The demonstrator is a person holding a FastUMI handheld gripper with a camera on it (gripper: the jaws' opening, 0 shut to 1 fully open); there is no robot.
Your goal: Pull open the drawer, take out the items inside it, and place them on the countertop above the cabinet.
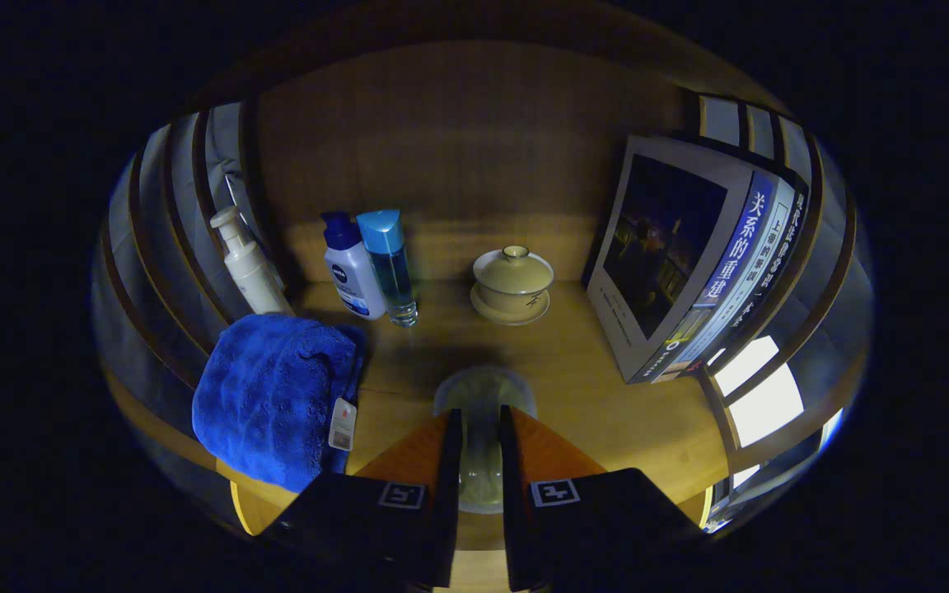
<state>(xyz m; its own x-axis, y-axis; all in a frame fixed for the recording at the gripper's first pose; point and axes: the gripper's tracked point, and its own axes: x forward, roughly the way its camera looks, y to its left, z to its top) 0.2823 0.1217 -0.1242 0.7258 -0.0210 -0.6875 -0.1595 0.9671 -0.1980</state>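
My gripper (479, 413) is shut on a clear, pale glass cup (483, 387), whose round rim sticks out just beyond the fingertips. The cup hangs low over the wooden countertop (606, 403); I cannot tell whether it touches the wood. A folded blue towel (277, 395) with a tag lies on the countertop beside the left finger. Beyond the fingers, near the back wall, stands a cream lidded tea bowl on its saucer (512, 284).
At the back left stand a white pump bottle (248, 268), a white bottle with a blue cap (351, 272) and a clear blue bottle (390, 268). Several books (689, 255) lean upright at the right. Slatted walls close both sides.
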